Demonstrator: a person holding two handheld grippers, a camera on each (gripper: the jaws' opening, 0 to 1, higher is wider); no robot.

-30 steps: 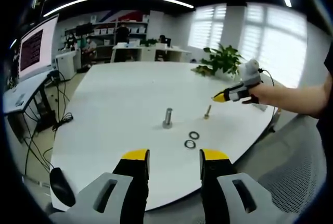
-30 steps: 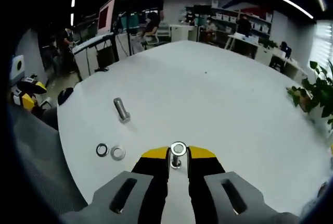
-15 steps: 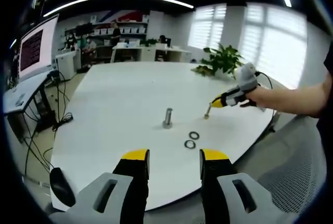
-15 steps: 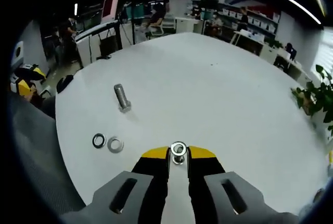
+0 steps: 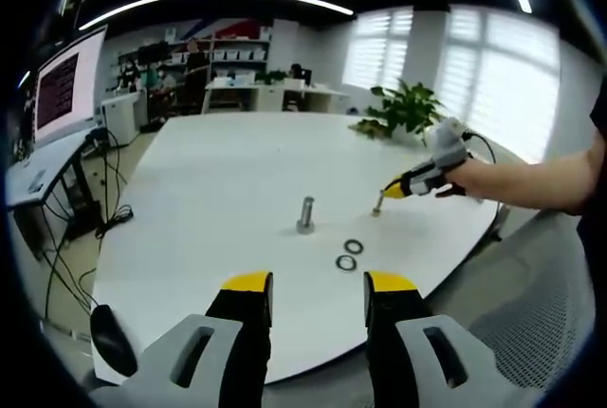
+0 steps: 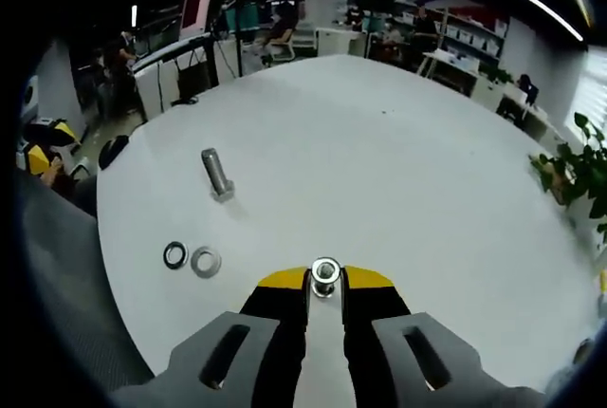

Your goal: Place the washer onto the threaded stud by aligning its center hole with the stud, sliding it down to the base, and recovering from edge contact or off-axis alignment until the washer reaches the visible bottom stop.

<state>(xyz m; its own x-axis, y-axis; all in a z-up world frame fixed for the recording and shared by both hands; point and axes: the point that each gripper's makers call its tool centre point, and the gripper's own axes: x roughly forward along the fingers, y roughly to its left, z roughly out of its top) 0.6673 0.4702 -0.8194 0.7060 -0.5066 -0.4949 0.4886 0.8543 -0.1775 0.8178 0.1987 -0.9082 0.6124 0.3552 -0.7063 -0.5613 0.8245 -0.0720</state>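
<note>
Right gripper view: right gripper (image 6: 324, 282) clamps stud (image 6: 325, 276) w/ washer on top.

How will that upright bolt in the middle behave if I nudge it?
The bolt stands on its head, tall and narrow, so it would probably tip. Once down, its round shank would likely roll on the smooth table. It looks metal, so stiff.

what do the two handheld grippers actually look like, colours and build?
Both match: the left gripper and right gripper each have two grey moulded jaws with an oval slot, black inner faces and yellow tips. Seen from the left gripper view, the right gripper carries a white rounded housing with a thin dark cable looping off it. A dark sleeve edge shows at the person's arm.
</note>
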